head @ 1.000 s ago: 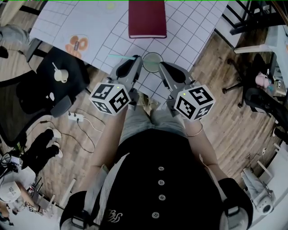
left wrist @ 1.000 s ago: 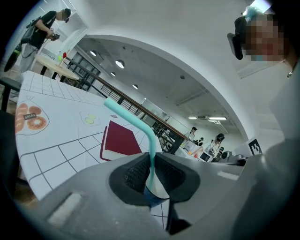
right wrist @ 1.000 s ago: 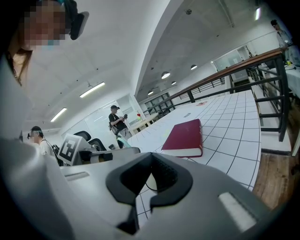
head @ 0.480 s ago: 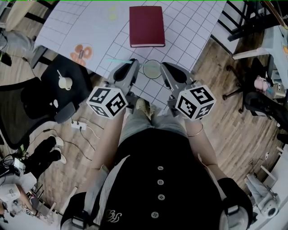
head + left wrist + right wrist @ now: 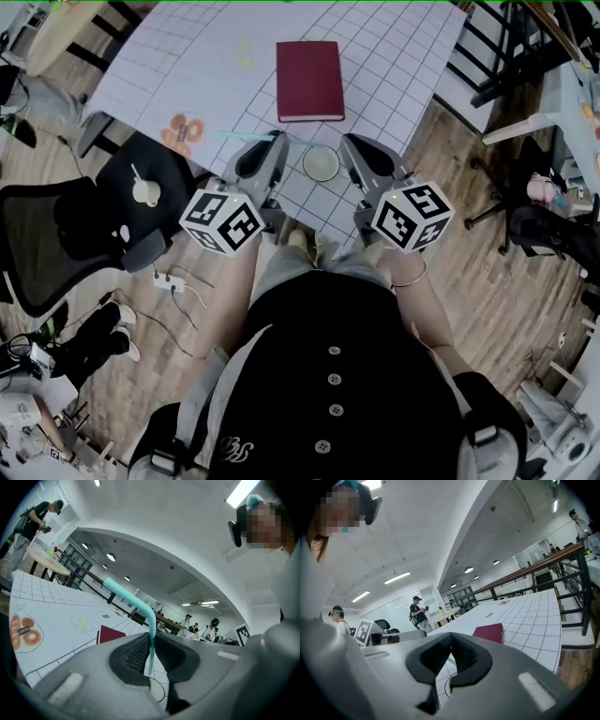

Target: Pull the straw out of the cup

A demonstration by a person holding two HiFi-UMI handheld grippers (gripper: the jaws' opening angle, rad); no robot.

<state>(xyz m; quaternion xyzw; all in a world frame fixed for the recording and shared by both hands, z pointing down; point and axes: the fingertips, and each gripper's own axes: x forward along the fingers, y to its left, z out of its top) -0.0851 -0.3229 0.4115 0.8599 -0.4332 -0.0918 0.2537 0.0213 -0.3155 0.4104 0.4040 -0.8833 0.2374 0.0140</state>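
Note:
A teal bendy straw (image 5: pixel 136 603) is pinched between the pads of my left gripper (image 5: pixel 150 641), which is shut on it. Its long part slants up to the left, and its short end hangs down between the jaws. In the head view the straw (image 5: pixel 246 137) lies crosswise at the left gripper (image 5: pixel 272 142)'s tip, apart from the cup. The round cup (image 5: pixel 321 162) stands on the white grid tablecloth (image 5: pixel 394 66) between both gripper tips. My right gripper (image 5: pixel 352 143) is just right of the cup. In its own view the right gripper (image 5: pixel 451 638) is shut on nothing, with the cup rim (image 5: pixel 446 682) below.
A dark red book (image 5: pixel 309 80) lies on the table beyond the cup. A doughnut print (image 5: pixel 183 131) marks the cloth near its left edge. A black office chair (image 5: pixel 66 234) stands left of the table, with a power strip (image 5: pixel 169 279) on the wooden floor.
Both grippers have risen together, the left one still carrying the straw. More of the table now shows in the head view, and the cup sits lower between the tips.

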